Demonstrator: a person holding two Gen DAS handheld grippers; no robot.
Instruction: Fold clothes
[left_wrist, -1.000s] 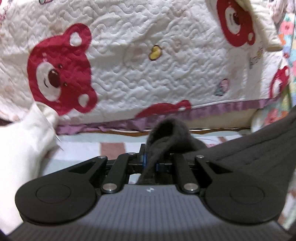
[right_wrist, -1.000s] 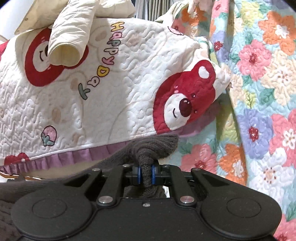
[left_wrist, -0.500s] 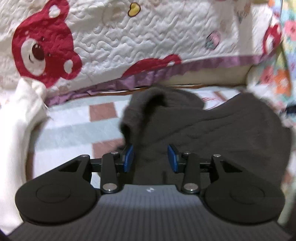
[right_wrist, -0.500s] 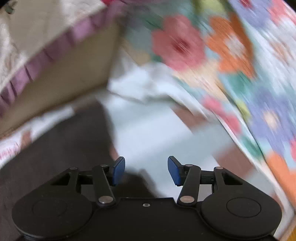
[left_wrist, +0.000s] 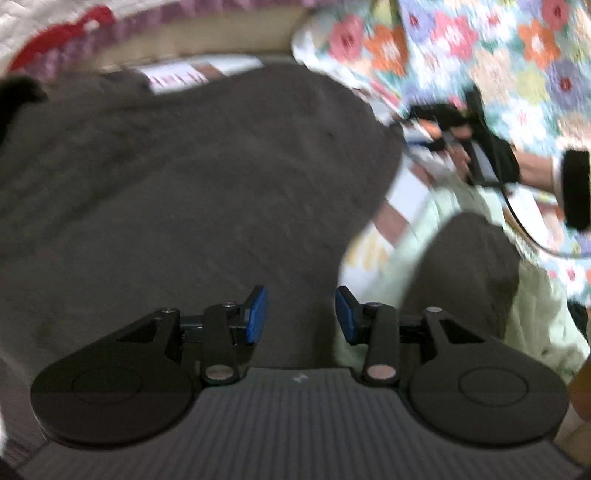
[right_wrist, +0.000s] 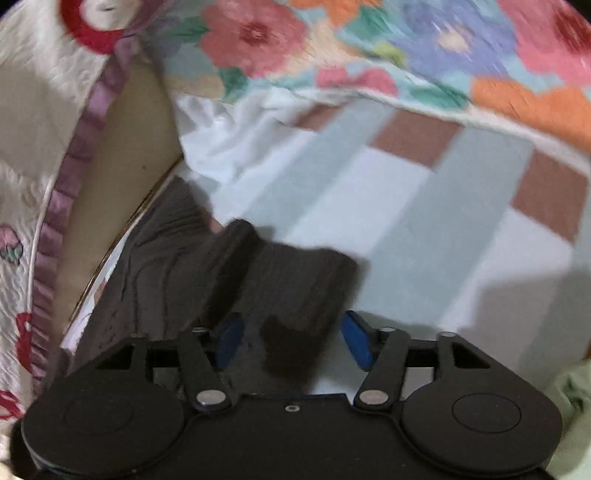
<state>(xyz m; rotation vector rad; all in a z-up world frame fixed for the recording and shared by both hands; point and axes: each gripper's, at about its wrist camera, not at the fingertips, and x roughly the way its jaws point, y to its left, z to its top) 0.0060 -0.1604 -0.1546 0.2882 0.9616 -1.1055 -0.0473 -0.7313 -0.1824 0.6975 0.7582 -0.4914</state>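
**Both grippers released, sweater loose on the checked sheet**

Dark knit sweater (left_wrist: 192, 192) is lying spread on the checked sheet (right_wrist: 424, 206), a sleeve (right_wrist: 280, 280) trailing toward the right gripper (right_wrist: 291, 339). Left gripper (left_wrist: 299, 314) is hovering over the sweater's near edge, fingers parted, gripping nothing; the right's fingers are also parted, sleeve end sitting between them unclamped. Both views are smearing.

Risks:
- Closing while blurred: catching one knit layer, or sheet as well.
- Floral quilt (right_wrist: 406, 48) is crowding the sheet's far side; a dragged sleeve could snag.

Sweater (left_wrist: 192, 192) lies on the bed sheet (right_wrist: 406, 206); flowered quilt (left_wrist: 480, 48) behind, to its right.
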